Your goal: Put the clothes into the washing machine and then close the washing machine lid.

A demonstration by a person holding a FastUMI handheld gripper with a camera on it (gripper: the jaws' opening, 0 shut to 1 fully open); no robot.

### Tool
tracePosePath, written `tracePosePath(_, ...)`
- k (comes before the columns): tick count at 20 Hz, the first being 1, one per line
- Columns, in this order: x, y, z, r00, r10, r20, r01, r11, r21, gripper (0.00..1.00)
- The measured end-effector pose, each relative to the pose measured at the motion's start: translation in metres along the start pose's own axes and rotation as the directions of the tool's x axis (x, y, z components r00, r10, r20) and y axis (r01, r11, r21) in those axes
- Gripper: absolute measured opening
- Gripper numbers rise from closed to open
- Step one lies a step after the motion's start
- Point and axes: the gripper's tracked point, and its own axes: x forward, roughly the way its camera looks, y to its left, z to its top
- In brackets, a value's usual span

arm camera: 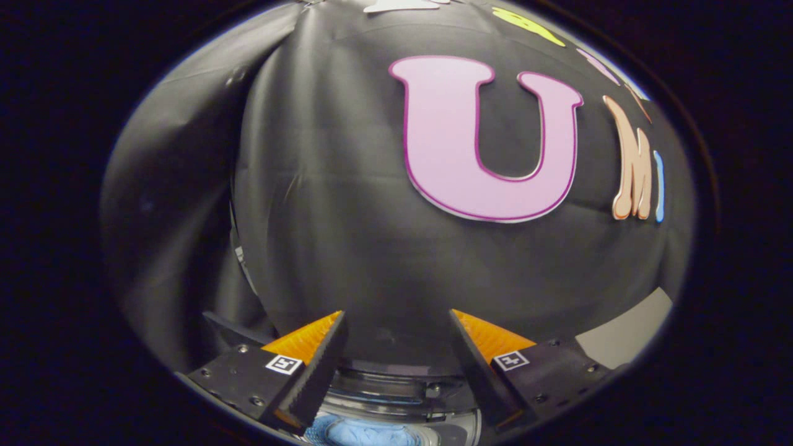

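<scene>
Gripper (396, 322) up high, fingers spread wide, nothing held!

Down low between the finger bases: crumpled blue clothes (365, 430) sitting inside the round, clear-rimmed washing machine drum (396, 387), directly beneath and slightly ahead. Aimed at the booth wall rather than the machine, so probably a downward tilt needed before the lid.

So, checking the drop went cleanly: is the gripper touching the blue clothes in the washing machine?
Apart. The gripper view shows the gripper open, its fingers spread wide with nothing between them, raised above the blue clothes lying inside the washing machine.
</scene>
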Motion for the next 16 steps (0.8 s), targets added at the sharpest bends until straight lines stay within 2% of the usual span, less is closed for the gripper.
tracePosePath(1, 0.000, 0.003, -0.008, 1.000, 0.012, -0.021, -0.012, 1.000, -0.005, 0.96)
tracePosePath(2, -0.001, 0.003, -0.003, 1.000, 0.018, 0.007, -0.018, 1.000, 0.021, 0.96)
tracePosePath(6, 0.004, 0.007, -0.014, 0.999, 0.047, -0.028, -0.043, 0.992, 0.121, 0.94)
tracePosePath(16, 0.004, 0.006, -0.009, 0.997, 0.069, 0.023, -0.071, 0.993, 0.096, 0.96)
